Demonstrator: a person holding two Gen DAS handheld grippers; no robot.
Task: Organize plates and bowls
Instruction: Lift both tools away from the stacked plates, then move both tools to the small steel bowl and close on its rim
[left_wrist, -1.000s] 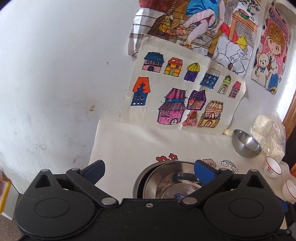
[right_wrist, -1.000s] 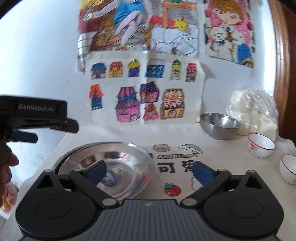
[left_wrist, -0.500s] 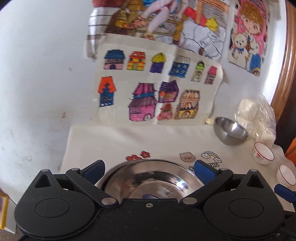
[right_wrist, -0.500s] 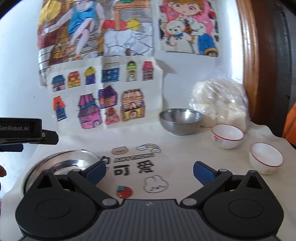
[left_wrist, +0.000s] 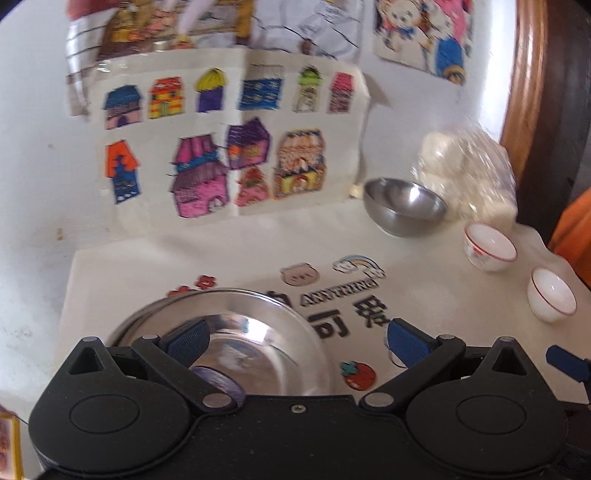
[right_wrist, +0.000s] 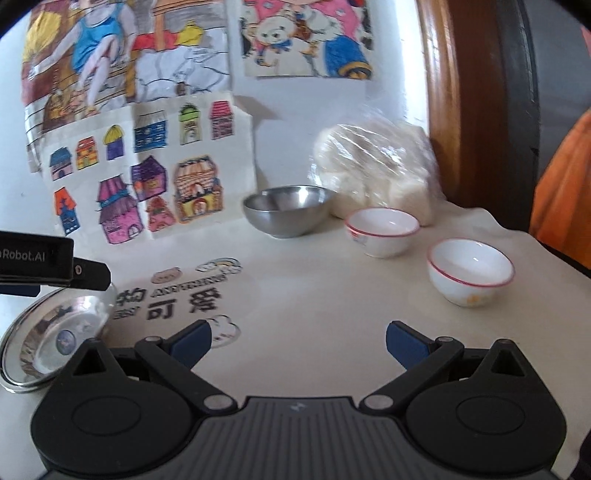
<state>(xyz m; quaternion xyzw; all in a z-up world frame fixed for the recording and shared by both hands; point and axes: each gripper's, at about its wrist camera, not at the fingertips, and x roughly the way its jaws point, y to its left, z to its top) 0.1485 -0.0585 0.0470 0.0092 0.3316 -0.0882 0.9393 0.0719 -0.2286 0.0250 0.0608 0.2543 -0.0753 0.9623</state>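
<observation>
A steel plate (left_wrist: 258, 343) lies on the white cloth at the table's left; it also shows at the lower left (right_wrist: 48, 339) of the right wrist view. My left gripper (left_wrist: 295, 338) hovers open above its right rim, holding nothing. A small steel bowl (left_wrist: 404, 206) (right_wrist: 288, 210) stands at the back by the wall. Two white bowls with red rims sit to its right: one (left_wrist: 489, 246) (right_wrist: 382, 230) farther back, one (left_wrist: 552, 299) (right_wrist: 471, 271) nearer. My right gripper (right_wrist: 297, 338) is open over bare cloth, left of and in front of the nearer white bowl.
A clear bag of white lumps (right_wrist: 373, 166) leans in the back right corner by a wooden frame (right_wrist: 443, 92). Coloured drawings (left_wrist: 221, 147) hang on the wall behind. The cloth (right_wrist: 314, 295) carries printed cartoons. Orange fabric (right_wrist: 565, 192) shows at the right edge.
Both grippers have swung to the right. The plate has slid to the left in each view, and the white bowls have come closer in the right wrist view. Both stay open.
</observation>
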